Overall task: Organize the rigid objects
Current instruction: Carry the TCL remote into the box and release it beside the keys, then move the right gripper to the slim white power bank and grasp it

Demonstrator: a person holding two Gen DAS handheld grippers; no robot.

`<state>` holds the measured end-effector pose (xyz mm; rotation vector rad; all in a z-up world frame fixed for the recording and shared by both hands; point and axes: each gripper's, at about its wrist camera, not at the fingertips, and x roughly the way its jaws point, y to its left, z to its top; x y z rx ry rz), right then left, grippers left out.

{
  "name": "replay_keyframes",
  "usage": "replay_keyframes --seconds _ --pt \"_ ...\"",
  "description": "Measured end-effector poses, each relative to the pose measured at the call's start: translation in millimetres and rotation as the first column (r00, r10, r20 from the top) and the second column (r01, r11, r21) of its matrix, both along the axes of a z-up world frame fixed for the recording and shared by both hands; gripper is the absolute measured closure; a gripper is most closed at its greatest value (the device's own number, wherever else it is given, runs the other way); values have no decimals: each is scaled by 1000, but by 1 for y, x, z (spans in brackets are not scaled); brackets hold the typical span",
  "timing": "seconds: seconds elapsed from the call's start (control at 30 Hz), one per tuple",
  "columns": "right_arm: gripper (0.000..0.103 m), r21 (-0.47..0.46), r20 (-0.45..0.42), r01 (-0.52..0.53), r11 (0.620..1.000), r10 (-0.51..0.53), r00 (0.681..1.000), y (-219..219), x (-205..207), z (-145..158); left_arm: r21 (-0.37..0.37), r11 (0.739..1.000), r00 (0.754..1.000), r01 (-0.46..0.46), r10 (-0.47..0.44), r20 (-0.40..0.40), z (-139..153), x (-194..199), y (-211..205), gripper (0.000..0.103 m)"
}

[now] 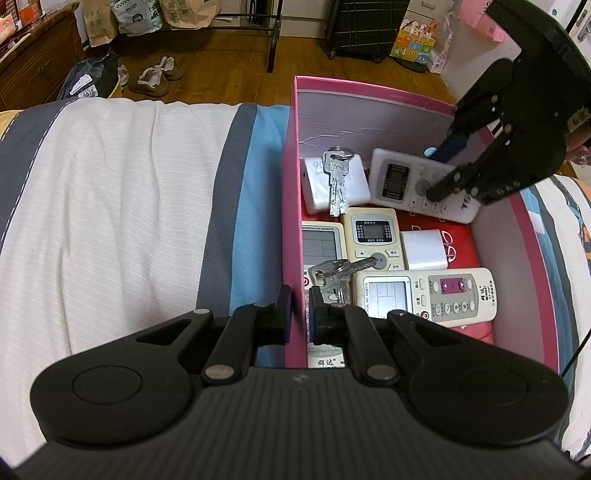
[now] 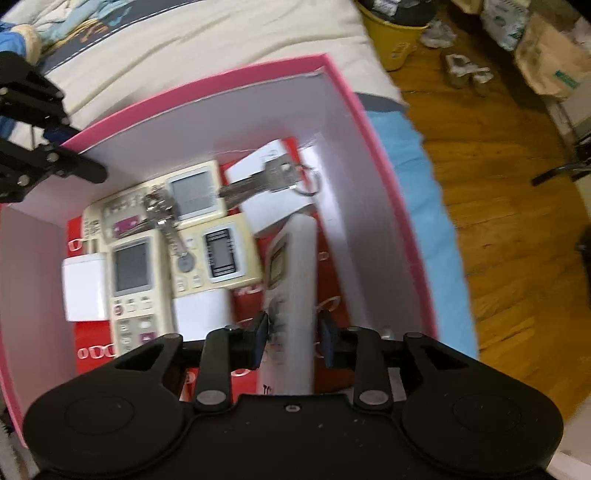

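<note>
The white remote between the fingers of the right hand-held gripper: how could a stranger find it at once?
Look into the pink box on the bed. In its far right corner, the white remote leans on the wall under the right hand-held gripper. Its neighbours are yellowed and lie flat; this one is white and propped up.

We see wooden plank floor [image 1: 229,55], warm brown, glossy under indoor light. Bed [image 1: 110,206] fills foreground: white ribbed cover with grey and blue stripes. We spot dark metal rack [image 1: 273,40] at back, paper bags [image 1: 184,14] beneath it. Pair of slippers [image 1: 159,75] on floor near bed. Black wheeled case [image 1: 365,29] by far wall. Yellow bin [image 2: 391,37] beside bed, stuffed full.
</note>
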<state>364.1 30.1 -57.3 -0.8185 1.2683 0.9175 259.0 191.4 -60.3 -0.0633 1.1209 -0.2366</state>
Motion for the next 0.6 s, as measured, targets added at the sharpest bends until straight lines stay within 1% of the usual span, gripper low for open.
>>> replay_keyframes --seconds 0.13,0.23,0.3,0.37,0.4,0.47,0.53,0.6 --pt "65 18 88 -2 1000 0 996 -3 -5 12 -1 1000 1000 0 0 0 0 0 0 95" --pt "65 85 147 11 996 -23 989 -8 -18 25 0 1000 1000 0 0 -2 0 -1 -1 95" --pt "65 172 191 35 985 -69 979 -18 -30 40 -2 1000 1000 -1 1 -1 0 -1 -1 95" --pt "65 272 198 80 959 -137 971 -32 -41 55 -3 1000 1000 -1 1 -2 0 -1 -1 95" --pt "65 329 201 107 938 -181 963 -42 -48 62 -3 1000 1000 -2 2 -2 0 -1 -1 95" --pt "65 407 180 169 898 -260 949 -62 -60 72 -1 1000 1000 -2 2 -4 0 0 -1 95" --pt "65 451 172 207 868 -312 934 -83 -73 81 4 1000 1000 -2 2 -5 0 1 -2 95" --pt "65 469 168 245 848 -359 918 -104 -86 86 7 1000 1000 -5 5 -10 0 3 -3 95"
